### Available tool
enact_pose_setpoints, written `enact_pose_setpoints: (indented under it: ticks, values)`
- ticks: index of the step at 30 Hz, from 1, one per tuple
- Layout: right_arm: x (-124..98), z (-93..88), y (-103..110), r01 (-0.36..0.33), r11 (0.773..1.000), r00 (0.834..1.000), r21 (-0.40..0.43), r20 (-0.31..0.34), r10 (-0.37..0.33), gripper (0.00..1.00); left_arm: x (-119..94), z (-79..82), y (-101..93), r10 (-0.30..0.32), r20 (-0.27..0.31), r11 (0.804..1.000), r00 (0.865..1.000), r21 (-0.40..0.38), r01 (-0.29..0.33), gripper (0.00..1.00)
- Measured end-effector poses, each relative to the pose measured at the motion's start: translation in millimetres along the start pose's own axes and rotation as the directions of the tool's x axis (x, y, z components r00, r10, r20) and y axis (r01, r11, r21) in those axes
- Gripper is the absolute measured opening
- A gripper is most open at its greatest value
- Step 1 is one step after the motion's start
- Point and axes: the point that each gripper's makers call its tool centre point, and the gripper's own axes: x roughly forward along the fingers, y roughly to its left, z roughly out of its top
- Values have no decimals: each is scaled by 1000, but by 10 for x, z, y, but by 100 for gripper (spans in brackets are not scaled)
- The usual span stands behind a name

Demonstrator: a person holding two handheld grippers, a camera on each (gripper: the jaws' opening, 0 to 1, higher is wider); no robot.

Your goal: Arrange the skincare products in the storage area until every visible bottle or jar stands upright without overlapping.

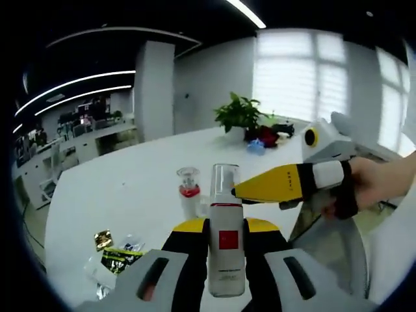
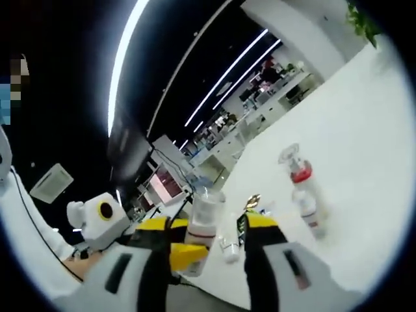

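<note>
Left gripper (image 1: 224,229): black jaws capped in yellow at the tips, set on a pale grey body with two dark oval slots, one on each side. Right gripper (image 1: 237,190) seen from the side: long yellow jaw with a thin dark line along it, a white block behind, then black; grey-white housing above (a yellow ring on it). A hand (image 1: 372,183) wears a black strap across it. Right gripper's own view: the same yellow-tipped black jaws on a grey slotted base.
</note>
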Motion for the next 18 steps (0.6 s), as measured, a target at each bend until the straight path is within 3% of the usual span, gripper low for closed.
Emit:
enact_pose_setpoints:
  ticks: [7,13,18]
  values:
    - [-22,-14,-7,33,999,999,14,30,-34,31,-35,-54,-97,-2,-3,1000,1000,19,3,17]
    - [-35,-99,39,33,999,999,-14,7,-33,24,-65,-137,-140,-3,-14,1000,1000,9,3,18]
    - [-90,-86,123,-5,1000,1000,-12,26,6,19,-81,-154,-212,-29,-15,1000,999,-7,29,18]
